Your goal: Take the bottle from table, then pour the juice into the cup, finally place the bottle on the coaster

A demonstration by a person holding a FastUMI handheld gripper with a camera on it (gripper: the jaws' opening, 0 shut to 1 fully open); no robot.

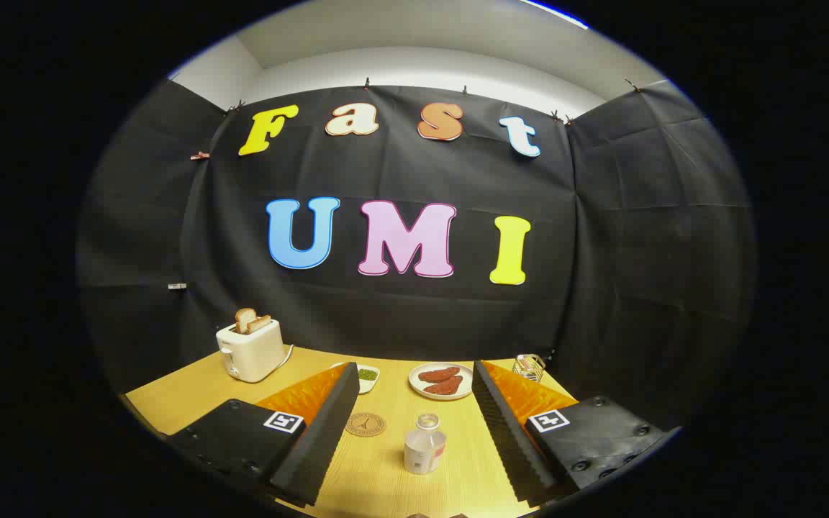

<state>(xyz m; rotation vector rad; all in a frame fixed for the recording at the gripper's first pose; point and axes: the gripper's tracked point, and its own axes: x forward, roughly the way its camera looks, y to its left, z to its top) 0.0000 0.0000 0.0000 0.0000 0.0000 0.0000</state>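
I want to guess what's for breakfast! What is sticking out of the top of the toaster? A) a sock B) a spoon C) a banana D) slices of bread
D: slices of bread poke up from the toaster at the back of the table, beyond the open gripper.

The gripper [414, 424] shows as two long, wedge-shaped fingers [324, 432] set wide apart, each with a ribbed, sawtooth-textured inner face and a glossy faceted panel along its top. Each finger runs back into a broad, blocky matte housing with rounded corners and several recessed screw heads along its outer edge. A small square black-and-white fiducial marker [283, 421] is stuck on each housing near the finger's base.
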